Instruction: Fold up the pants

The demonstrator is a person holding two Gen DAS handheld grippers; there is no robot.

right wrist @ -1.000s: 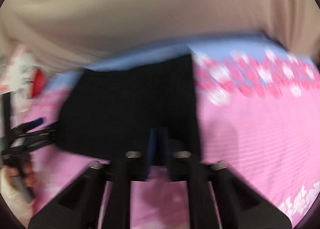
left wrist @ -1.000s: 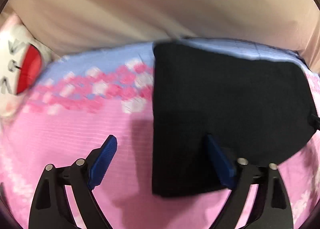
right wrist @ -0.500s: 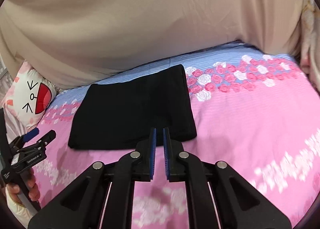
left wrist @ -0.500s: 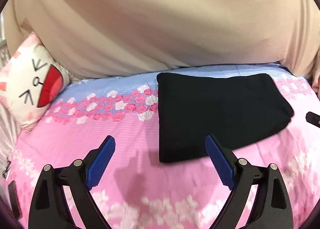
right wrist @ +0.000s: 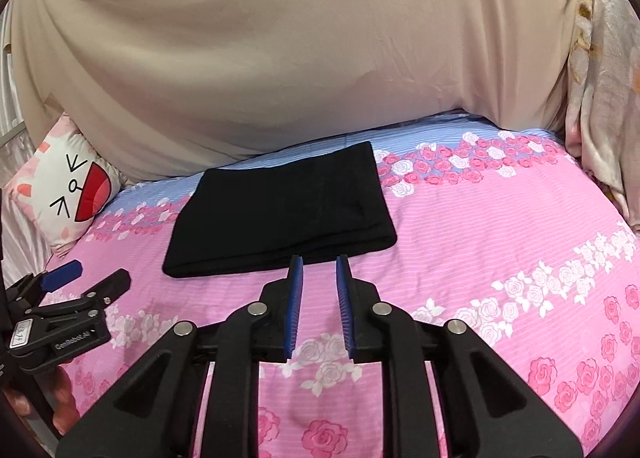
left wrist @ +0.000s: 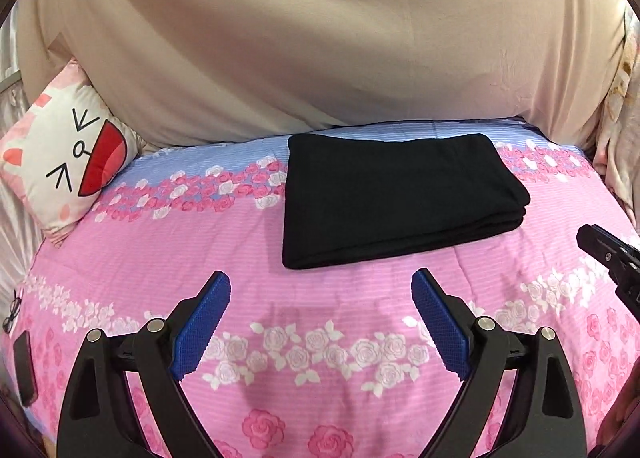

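Note:
The black pants lie folded into a flat rectangle on the pink flowered bed cover, toward the far side; they also show in the right wrist view. My left gripper is wide open and empty, held above the bed nearer than the pants. My right gripper is slightly open with a narrow gap between its blue pads, empty, just short of the pants' near edge. Each gripper shows at the edge of the other's view: the left gripper and the right gripper.
A cat-face pillow leans at the back left. A beige sheet covers the wall behind the bed. A patterned blanket hangs at the right. A dark phone and glasses lie at the bed's left edge.
Both grippers have pulled back and up from the folded pants, which stay on the bed. The right gripper's jaws have parted slightly; the left stays wide open.

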